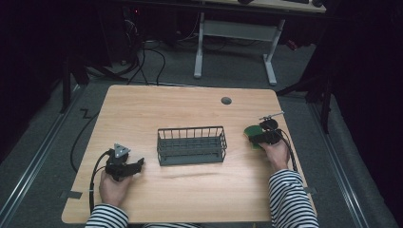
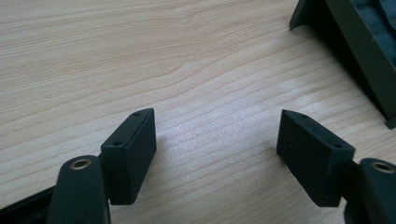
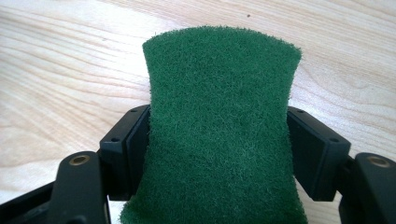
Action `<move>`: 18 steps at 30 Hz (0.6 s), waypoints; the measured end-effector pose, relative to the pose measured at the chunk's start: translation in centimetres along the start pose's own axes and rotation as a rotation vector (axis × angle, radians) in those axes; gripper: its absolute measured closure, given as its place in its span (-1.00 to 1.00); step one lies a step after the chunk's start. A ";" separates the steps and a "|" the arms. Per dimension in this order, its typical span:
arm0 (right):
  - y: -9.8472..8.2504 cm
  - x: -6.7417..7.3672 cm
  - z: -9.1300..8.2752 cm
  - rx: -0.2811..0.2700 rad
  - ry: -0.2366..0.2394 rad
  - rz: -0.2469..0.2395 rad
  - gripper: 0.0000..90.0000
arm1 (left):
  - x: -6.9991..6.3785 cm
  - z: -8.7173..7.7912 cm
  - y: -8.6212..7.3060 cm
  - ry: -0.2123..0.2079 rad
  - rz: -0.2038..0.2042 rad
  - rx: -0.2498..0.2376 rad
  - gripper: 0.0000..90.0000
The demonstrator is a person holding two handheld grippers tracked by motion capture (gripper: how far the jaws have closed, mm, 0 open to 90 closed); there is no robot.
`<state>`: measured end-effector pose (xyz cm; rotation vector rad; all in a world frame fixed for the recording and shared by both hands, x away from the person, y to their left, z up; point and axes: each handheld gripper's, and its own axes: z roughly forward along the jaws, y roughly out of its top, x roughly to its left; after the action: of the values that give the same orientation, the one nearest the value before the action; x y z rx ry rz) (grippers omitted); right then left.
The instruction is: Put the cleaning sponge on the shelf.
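Note:
A green scouring sponge (image 3: 219,84) lies on the wooden table (image 1: 190,190) near its right edge. My right gripper (image 3: 218,126) is shut on the sponge, and its pads pinch the sponge's sides inward. In the high view the right gripper (image 1: 256,135) and the sponge (image 1: 250,130) sit just right of a dark wire basket (image 1: 190,156) at the table's middle. My left gripper (image 1: 140,164) rests low at the front left, pointing toward the basket. The left gripper (image 2: 217,135) stands open over bare wood, with nothing between its jaws.
A corner of the basket (image 2: 364,46) shows at the upper right of the left gripper view. A round grey grommet (image 1: 226,100) sits in the tabletop at the back. Beyond the table, cables and a white-legged desk (image 1: 199,47) stand on the floor.

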<state>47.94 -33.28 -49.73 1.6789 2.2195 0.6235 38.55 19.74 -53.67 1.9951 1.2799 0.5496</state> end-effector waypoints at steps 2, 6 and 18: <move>0.0 0.1 -0.4 -0.013 0.015 -0.003 -0.34 | 0.0 0.0 0.0 0.000 0.000 0.000 -0.36; 0.0 0.4 -1.3 -0.036 0.028 -0.017 -0.34 | 0.0 0.0 0.0 0.000 0.000 0.000 -0.36; 0.1 2.1 -4.6 -0.147 0.087 -0.084 -0.34 | 0.0 0.0 0.0 0.001 0.000 0.002 -0.36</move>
<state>45.26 -31.97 -45.67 1.5058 2.2298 0.8309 38.53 19.74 -53.66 1.9967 1.2821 0.5499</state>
